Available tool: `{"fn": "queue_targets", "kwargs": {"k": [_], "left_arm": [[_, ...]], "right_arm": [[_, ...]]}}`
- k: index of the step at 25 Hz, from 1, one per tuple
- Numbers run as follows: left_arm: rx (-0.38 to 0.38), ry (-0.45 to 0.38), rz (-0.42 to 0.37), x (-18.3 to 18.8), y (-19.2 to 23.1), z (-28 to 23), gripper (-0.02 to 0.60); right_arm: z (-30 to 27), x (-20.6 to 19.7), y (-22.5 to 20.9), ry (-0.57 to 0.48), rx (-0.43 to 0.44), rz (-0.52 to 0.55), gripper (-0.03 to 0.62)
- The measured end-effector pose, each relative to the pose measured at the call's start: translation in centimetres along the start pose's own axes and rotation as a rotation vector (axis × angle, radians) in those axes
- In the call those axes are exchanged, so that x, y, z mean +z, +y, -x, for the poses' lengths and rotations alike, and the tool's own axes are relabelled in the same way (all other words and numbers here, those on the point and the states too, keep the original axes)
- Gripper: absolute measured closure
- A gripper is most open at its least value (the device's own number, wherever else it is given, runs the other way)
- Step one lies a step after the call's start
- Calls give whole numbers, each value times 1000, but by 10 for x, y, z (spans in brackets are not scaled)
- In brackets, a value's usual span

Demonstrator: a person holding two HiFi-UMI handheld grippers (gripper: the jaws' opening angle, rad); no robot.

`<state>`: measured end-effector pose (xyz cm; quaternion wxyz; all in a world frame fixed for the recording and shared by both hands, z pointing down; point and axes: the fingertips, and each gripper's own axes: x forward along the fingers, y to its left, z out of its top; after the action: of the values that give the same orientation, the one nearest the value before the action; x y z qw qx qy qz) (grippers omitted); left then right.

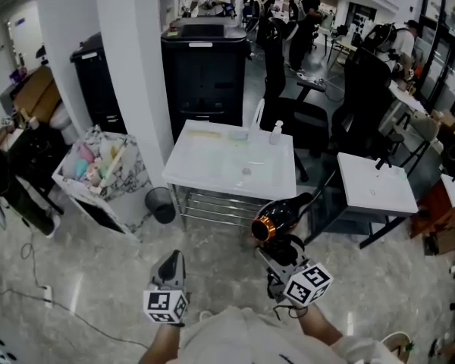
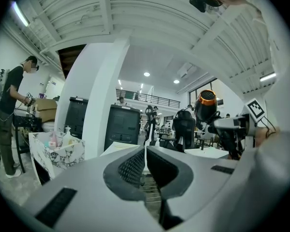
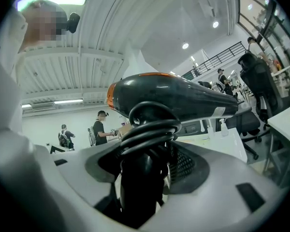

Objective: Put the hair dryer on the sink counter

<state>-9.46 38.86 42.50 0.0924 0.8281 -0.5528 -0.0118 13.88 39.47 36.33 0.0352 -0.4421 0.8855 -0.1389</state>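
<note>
The black hair dryer (image 1: 277, 218) with an orange ring at its back end is held upright by its handle, the cord coiled round it, in my right gripper (image 1: 284, 260), which is shut on it. In the right gripper view the dryer (image 3: 183, 98) fills the middle, its handle between the jaws of my right gripper (image 3: 145, 163). The white sink counter (image 1: 205, 174) stands just ahead of it. My left gripper (image 1: 169, 275) hangs to the left, shut with nothing in it; its own view shows my left gripper (image 2: 145, 166) with the pads together and the dryer (image 2: 206, 105) to its right.
A soap bottle (image 1: 276, 133) stands at the counter's far right corner. A second white sink unit (image 1: 375, 184) is to the right, a marbled bin of bottles (image 1: 98, 165) and a small waste bin (image 1: 161, 203) to the left. A white pillar (image 1: 133, 67), black cabinet (image 1: 205, 74) and office chairs (image 1: 296, 116) stand behind.
</note>
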Motion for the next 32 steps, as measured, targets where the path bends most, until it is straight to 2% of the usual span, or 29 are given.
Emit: {"fn": "queue_targets", "kwargs": {"k": [11,15,26,32], "left_arm": [[0,28,3,-6,59,15,548],[-4,38,17,-11,67,16,548],[-5,42,4,-10,72,-6,548],[8,46,-10,-4,80,-39,548]], "right_arm": [[-39,-17,39,9,-10,-1,324],[-43,-25,46,27,-12,-4,324],[-65,-24,30,21,7,-8,324],[-92,-16,10,15,33,-8,324]]}}
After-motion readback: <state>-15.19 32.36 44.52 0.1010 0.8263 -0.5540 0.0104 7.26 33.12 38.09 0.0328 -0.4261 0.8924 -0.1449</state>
